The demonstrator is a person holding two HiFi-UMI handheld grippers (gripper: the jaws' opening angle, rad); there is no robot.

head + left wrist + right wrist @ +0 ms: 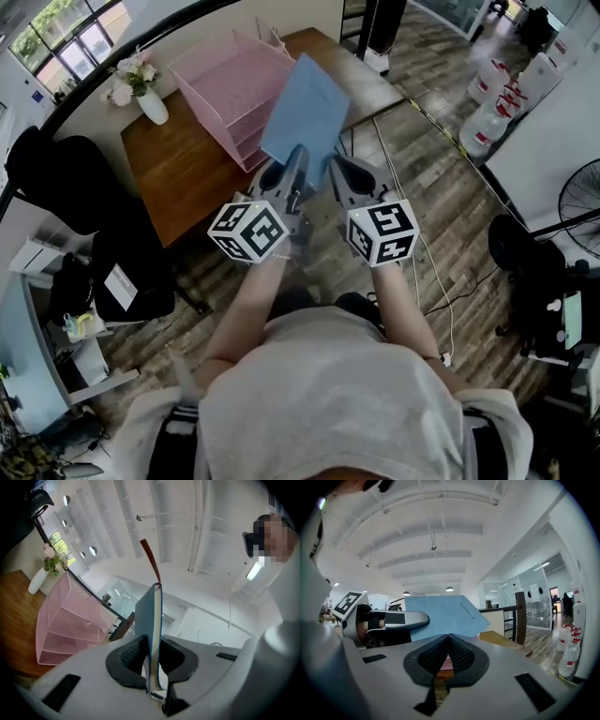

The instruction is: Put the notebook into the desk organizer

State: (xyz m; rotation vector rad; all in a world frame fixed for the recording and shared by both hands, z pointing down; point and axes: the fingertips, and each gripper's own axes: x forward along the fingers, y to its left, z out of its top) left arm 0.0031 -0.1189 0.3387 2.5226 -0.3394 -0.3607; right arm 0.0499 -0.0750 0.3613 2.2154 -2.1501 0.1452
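Note:
A blue notebook (305,117) is held up in the air over the near edge of the wooden desk (178,169). My left gripper (293,167) is shut on its lower edge. In the left gripper view the notebook (152,630) stands edge-on between the pads, and a red ribbon (150,559) sticks up from its top. The pink wire desk organizer (234,94) sits on the desk just behind and left of the notebook. My right gripper (342,173) hangs close beside the left one, shut and holding nothing. Its own view shows the notebook's cover (440,616) and the left gripper (389,620).
A white vase of flowers (150,103) stands on the desk's far left corner. Black chairs (56,178) sit to the left. White water jugs (487,112) and a fan (581,202) are at the right. A cable (417,225) runs across the wooden floor.

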